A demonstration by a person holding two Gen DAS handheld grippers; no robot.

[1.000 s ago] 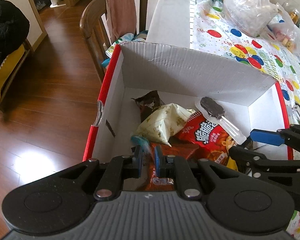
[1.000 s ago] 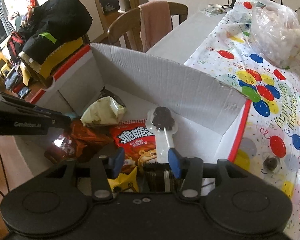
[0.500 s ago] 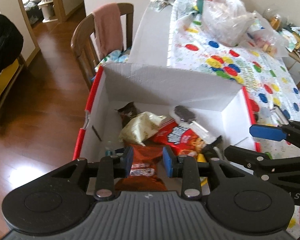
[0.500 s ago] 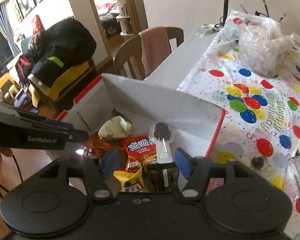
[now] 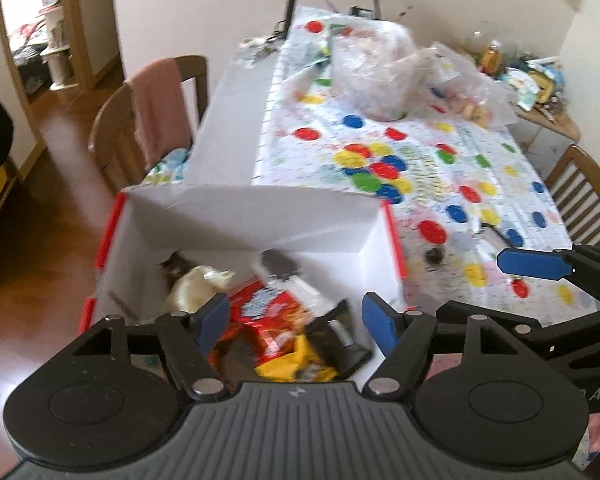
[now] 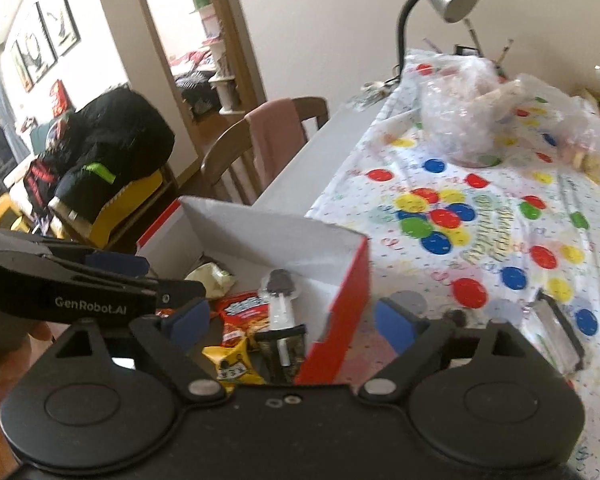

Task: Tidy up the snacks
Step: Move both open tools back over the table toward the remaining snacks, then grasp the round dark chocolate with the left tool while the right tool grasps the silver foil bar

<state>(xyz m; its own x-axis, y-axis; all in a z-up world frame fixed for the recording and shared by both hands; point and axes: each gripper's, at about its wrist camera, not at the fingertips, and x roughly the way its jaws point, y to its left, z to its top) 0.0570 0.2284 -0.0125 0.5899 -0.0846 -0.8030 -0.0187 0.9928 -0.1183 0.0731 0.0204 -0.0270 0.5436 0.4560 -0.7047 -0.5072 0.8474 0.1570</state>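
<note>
From the left wrist view, the left gripper (image 5: 295,316) is wide open and holds nothing. Below it sits a white cardboard box (image 5: 243,220) with red edges. Inside lie a cream snack bag (image 5: 195,288), a red snack bag (image 5: 267,316), a yellow packet (image 5: 300,364) and a wrapped chocolate pop (image 5: 279,266). The right gripper (image 5: 500,284) shows at the right, over the balloon tablecloth (image 5: 440,160).

From the right wrist view, the right gripper (image 6: 291,320) is wide open and empty too. The box's red corner (image 6: 340,320) sits between its fingers. The chocolate pop (image 6: 279,292) lies flat in the box, its dark head pointing away and its stick pointing toward the camera.
</note>
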